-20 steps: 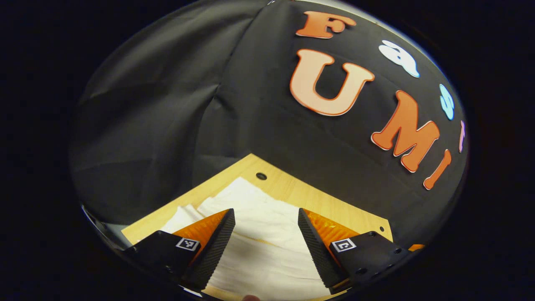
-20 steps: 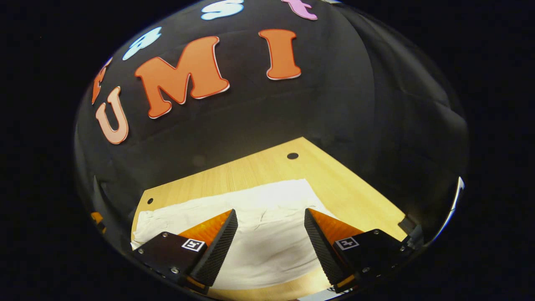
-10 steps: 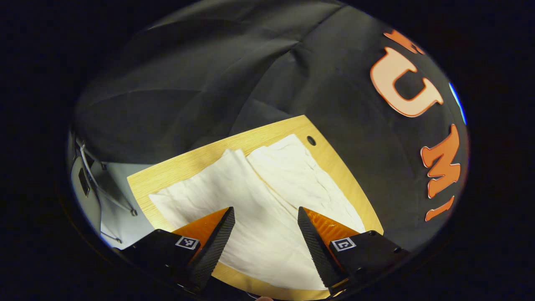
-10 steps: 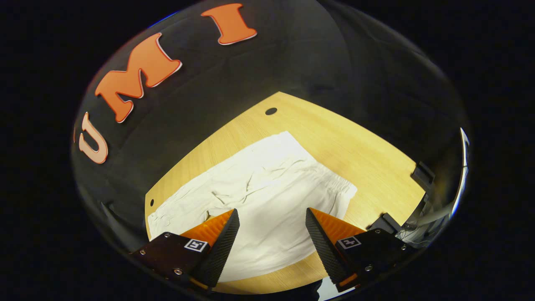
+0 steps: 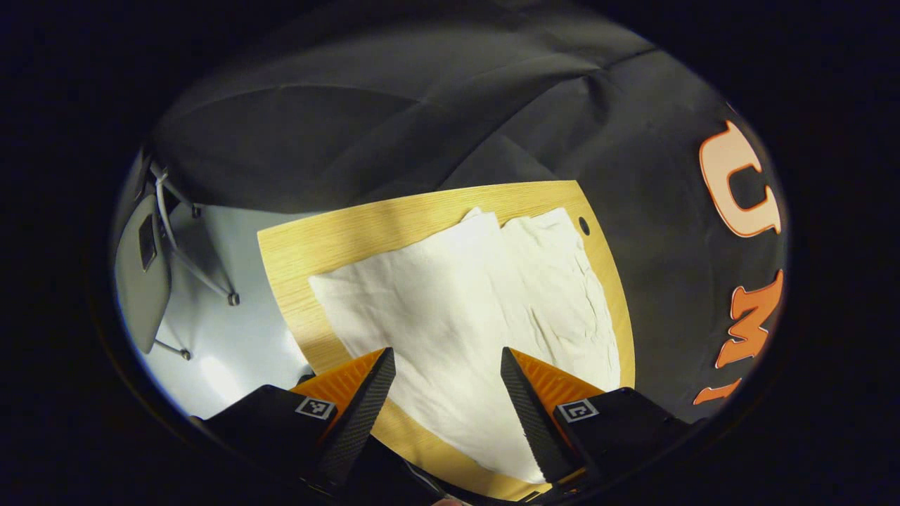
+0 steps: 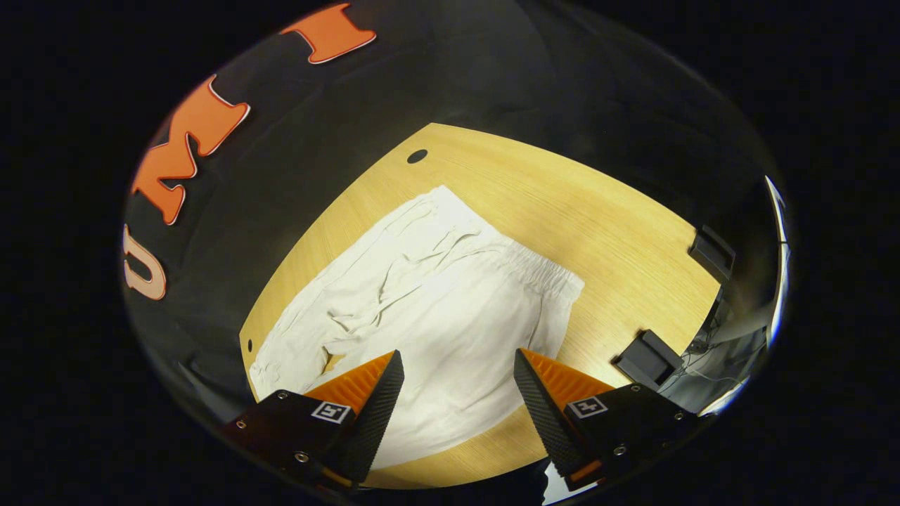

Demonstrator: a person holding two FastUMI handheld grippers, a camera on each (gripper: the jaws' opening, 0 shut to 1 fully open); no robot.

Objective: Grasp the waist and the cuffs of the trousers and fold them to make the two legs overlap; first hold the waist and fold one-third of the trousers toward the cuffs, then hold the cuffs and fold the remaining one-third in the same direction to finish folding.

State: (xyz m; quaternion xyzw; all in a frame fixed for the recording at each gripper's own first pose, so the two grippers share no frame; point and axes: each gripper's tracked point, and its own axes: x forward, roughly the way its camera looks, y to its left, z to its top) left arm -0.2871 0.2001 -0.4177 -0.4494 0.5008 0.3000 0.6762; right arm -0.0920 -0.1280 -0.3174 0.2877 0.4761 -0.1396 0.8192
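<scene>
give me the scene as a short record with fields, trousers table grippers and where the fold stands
garment: white cloth trousers, lying flat and spread out, legs side by side
waist: gathered elastic waistband, seen in the right gripper view
legs: two legs seen in the left gripper view
surface: light wooden table
left gripper: jaws apart, above the legs, holding nothing
right gripper: jaws apart, above the waist end, holding nothing
fold stage: no fold made yet
</scene>
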